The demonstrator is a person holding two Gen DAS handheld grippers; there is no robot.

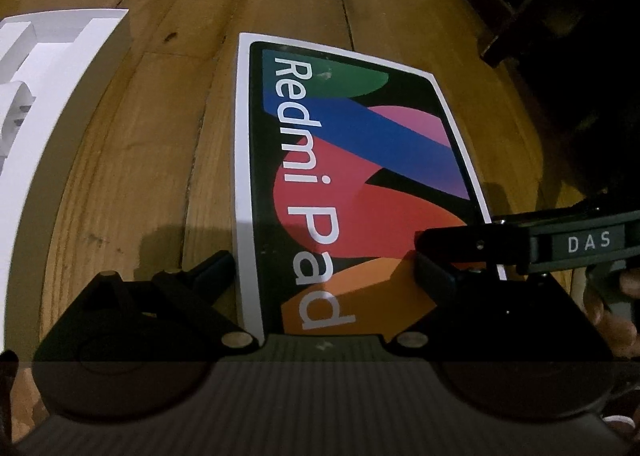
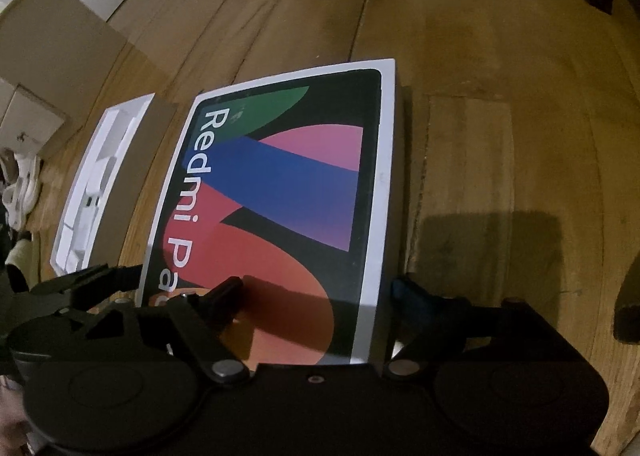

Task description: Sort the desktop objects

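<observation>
A flat Redmi Pad box lid (image 1: 360, 184) with a colourful print and white border lies on the wooden table; it also shows in the right wrist view (image 2: 288, 196). My left gripper (image 1: 324, 268) is open, with its fingers spread over the lid's near end, one finger off its left edge. My right gripper (image 2: 316, 292) is open too, with one finger over the lid and the other beside its right edge. The right gripper's fingers (image 1: 472, 244) reach in from the right in the left wrist view. The white box tray (image 2: 100, 176) lies to the left.
The white tray (image 1: 48, 128) sits at the left in the left wrist view. Brown cardboard (image 2: 60, 40) and white items (image 2: 20, 184) lie at far left. A dark object (image 1: 560, 16) stands at the top right. Bare wooden table (image 2: 500, 96) lies to the right of the lid.
</observation>
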